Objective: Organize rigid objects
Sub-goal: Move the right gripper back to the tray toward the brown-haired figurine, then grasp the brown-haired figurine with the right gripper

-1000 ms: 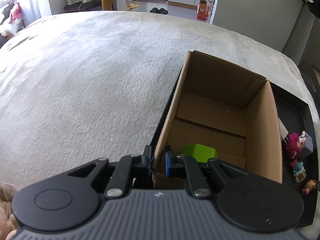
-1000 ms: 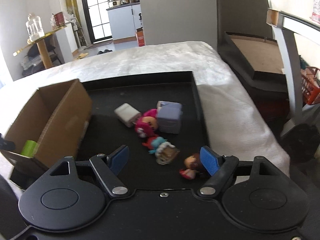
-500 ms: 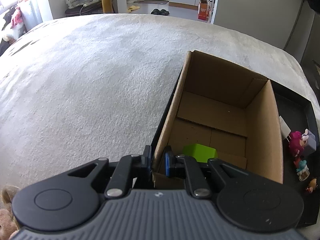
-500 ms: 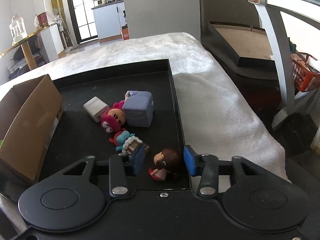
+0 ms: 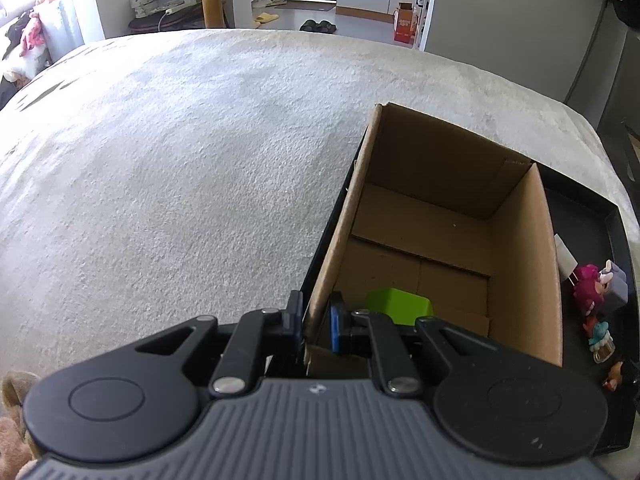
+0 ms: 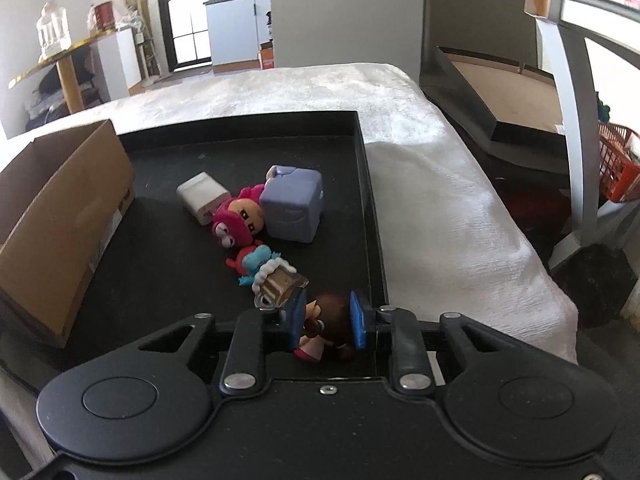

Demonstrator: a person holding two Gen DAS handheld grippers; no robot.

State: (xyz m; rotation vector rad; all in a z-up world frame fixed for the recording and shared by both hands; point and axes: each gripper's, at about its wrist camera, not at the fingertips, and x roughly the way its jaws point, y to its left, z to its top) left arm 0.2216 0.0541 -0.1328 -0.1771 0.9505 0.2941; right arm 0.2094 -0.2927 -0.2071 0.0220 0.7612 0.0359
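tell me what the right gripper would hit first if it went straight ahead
The brown-haired doll already sits between the right gripper's pads. Pushed on, the left pad would likely meet the mug figurine just ahead; depth there is unclear.

Tray point(image 6: 366, 184) on the bed point(image 5: 180, 168). Box point(image 5: 520, 264) in the tray's left part; block point(image 5: 398, 306) inside it, near corner. Right of the box, a row running front to back: monkey point(image 6: 330, 322) nearest, mug point(image 6: 280, 284), fish point(image 6: 254, 260), doll point(image 6: 238, 222), plug point(image 6: 202, 196) behind-left, cube point(image 6: 294, 210) behind-right, touching the doll.
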